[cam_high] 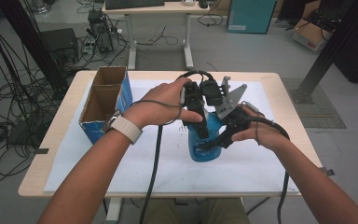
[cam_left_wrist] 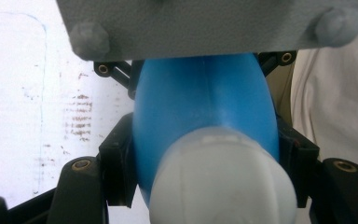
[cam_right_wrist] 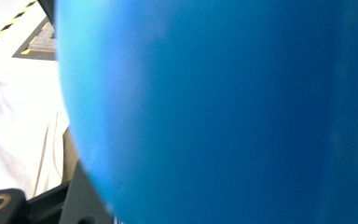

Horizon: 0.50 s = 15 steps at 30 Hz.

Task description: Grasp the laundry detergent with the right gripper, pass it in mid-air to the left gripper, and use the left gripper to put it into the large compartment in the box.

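A blue bottle (cam_high: pixel 206 145) stands on the white sheet at the table's middle, held from two sides. My left gripper (cam_high: pixel 201 130) reaches down from above and is shut on the bottle's upper part. In the left gripper view the bottle (cam_left_wrist: pixel 205 102) and its white cap (cam_left_wrist: pixel 219 182) sit between the black pads (cam_left_wrist: pixel 117 158), which press on both sides. My right gripper (cam_high: pixel 216 140) comes in from the right and is shut on the bottle's body. Its grey three-cornered plate (cam_high: pixel 229 100) stands above the bottle. In the right gripper view the blue bottle (cam_right_wrist: pixel 223 112) is very close, with one black finger (cam_right_wrist: pixel 77 200) at its lower left.
An open cardboard box (cam_high: pixel 103 100) with blue sides stands at the table's left. A white sheet (cam_high: pixel 121 158) covers most of the wooden table (cam_high: pixel 37 172). Cables trail from both grippers toward the front edge. A desk and loose cables lie on the floor beyond.
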{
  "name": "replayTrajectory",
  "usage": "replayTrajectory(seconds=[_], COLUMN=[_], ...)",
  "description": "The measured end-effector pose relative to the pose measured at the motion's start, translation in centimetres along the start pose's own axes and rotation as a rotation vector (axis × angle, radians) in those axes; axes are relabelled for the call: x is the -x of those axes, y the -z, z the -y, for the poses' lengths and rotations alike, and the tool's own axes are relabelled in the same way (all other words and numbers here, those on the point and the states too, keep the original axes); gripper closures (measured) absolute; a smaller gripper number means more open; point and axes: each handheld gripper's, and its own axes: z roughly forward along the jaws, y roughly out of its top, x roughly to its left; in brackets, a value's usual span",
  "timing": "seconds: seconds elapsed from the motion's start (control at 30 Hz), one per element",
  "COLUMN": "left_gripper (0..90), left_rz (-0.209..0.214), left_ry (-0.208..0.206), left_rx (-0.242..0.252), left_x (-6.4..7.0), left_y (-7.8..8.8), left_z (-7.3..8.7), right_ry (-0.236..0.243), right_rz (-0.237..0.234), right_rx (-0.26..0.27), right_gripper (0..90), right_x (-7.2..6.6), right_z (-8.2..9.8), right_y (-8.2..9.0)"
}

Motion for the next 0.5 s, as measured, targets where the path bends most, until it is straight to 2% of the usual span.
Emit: replayTrajectory(seconds=[0.3,0.33,0.4,0.43,0.5], left_gripper=[37.4,37.4,37.4,37.4,37.4], left_rz=[0.001,0.007,0.009,0.008,0.011], left_ry=[0.007,0.004,0.006,0.005,0.002], left_rx=[-0.012,-0.014,-0.027,-0.033,-0.039], left_x=[-0.24,-0.33,-0.38,-0.43,-0.47], left_y=[-0.3,-0.34,-0.57,-0.69,-1.02], left_z=[-0.15,-0.17,-0.27,-0.31,-0.41], right_ry=[-0.002,0.022,0.016,-0.01,-0.027], right_rz=[0.005,0.021,0.014,-0.006,-0.009], right_rx=[0.0,-0.002,0.007,0.008,-0.001], right_gripper=[43.3,43.3,43.3,43.3,43.2], right_x=[0.13,0.35,0.42,0.26,0.17], right_z=[0.32,0.42,0.6,0.66,0.88], right_y=[-0.11,-0.18,-0.3,-0.35,-0.5])
